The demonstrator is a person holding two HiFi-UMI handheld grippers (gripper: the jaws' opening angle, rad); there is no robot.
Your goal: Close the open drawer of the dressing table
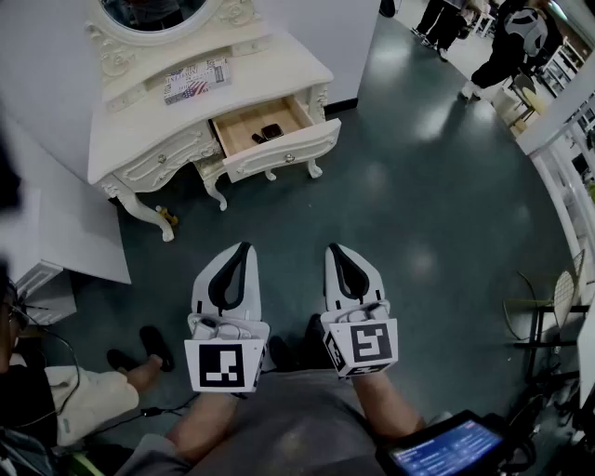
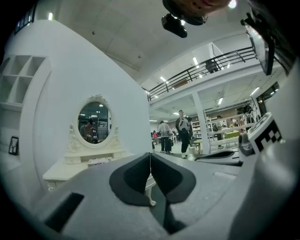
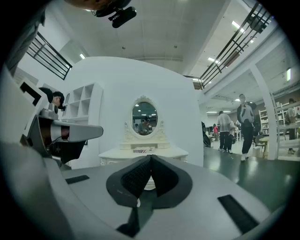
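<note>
Facing the Open Drawer

Small dark items [image 1: 270, 132] in the drawer [image 1: 282, 154] are too tiny to identify; the mirror [image 1: 158, 11] is cut off above. The drawer stands well ahead of my left gripper [image 1: 244, 249] and right gripper [image 1: 334, 249], both clenched empty. Pulled out from the white dressing table [image 1: 139, 149], it shows a wooden floor.

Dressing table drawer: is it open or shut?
Open. The drawer juts out from the dressing table, its wooden inside and a small dark item showing.
</note>
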